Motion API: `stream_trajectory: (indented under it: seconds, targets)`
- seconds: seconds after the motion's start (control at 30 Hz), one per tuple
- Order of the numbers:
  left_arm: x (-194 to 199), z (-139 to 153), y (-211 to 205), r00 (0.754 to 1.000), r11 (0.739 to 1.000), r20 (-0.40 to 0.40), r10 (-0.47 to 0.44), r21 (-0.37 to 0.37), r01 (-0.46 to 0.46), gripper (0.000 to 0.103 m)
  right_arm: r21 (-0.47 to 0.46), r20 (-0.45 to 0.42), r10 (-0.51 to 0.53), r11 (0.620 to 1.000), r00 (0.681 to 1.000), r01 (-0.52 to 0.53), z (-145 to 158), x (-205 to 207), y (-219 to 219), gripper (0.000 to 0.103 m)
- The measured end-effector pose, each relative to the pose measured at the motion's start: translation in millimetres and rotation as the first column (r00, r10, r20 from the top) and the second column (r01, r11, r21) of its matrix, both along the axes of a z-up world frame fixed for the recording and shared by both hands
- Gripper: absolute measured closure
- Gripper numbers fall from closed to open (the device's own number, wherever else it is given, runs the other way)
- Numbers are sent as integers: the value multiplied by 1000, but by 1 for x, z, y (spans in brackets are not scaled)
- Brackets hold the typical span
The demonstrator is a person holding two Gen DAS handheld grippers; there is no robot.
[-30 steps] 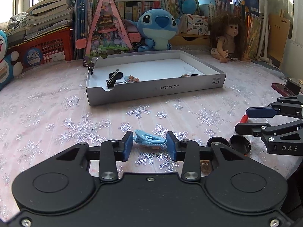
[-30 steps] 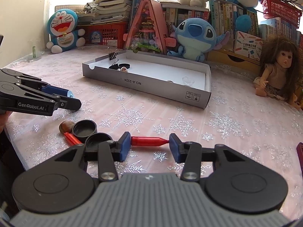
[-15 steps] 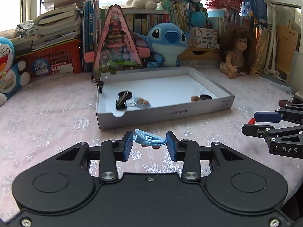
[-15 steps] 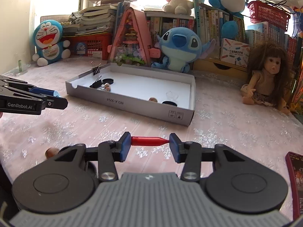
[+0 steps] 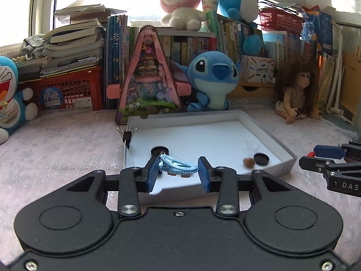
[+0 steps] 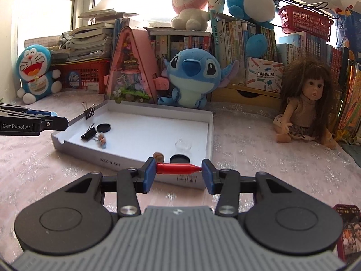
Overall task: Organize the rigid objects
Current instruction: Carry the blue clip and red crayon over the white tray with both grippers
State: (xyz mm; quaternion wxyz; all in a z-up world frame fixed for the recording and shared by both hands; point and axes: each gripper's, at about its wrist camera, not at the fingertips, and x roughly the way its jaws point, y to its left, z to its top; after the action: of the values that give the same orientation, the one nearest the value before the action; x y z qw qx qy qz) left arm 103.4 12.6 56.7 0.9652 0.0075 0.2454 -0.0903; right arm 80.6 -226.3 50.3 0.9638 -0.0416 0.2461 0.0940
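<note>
Clip [image 5: 178,166], light blue, sits crosswise between the blue pads of the left hand-held gripper [image 5: 178,172], clamped at both ends and held above the near left corner of the tray [image 5: 282,145]. Inside the white tray, a black cap [image 5: 159,151] lies just behind the clip, a binder clip [image 5: 127,136] stands on the left wall, and a second black cap [image 5: 261,158] lies beside a small brown nut [image 5: 248,162] near the right front corner. At the right edge of this view the right hand-held gripper [image 5: 315,155] hangs beyond the tray's right corner, a bit of red showing between its pads. The tray rests on the snowflake cloth [image 5: 67,149] covering the bench.

From the right wrist, the right hand-held gripper [image 6: 178,171] is clamped end to end on a red pen [image 6: 177,169], held just in front of the tray's [image 6: 211,135] near right corner, over the bench. Behind the pen lie the nut [image 6: 159,156], a black cap [image 6: 179,158] and a clear round piece [image 6: 183,145]. Toward the tray's left end lie another cap [image 6: 103,127], a black binder clip [image 6: 88,132] and a small trinket [image 6: 102,139]; one more binder clip [image 6: 89,112] is clipped on the far left wall. The left hand-held gripper [image 6: 54,118] reaches in from the left, level with the tray's left end.
</note>
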Motion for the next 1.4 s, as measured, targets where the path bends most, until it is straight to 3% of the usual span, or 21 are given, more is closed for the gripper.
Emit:
stream_trajectory:
  seconds: [0.23,0.63,0.83,1.13,1.4]
  targets:
    - [45,2,7,999,999,-5,37,-21,-37,67,30,6,-17,999,1000,17,5,30,1,54]
    - [132,-13,10,991,986,-97,97,-124,-109,67,117,-52,-46,992,998,52,-1,101,3,54]
    - [153,-32,-10,987,987,-99,127,-89,-136,67,165,-76,-103,980,992,114,-28,129,6,54]
    - [166,-52,-30,985,989,-96,144,-9,-146,67,169,-84,-133,975,988,146,-41,150,18,54]
    - [171,-58,-26,978,986,-126,165,-6,-167,67,135,-96,-129,981,987,141,-50,153,28,54]
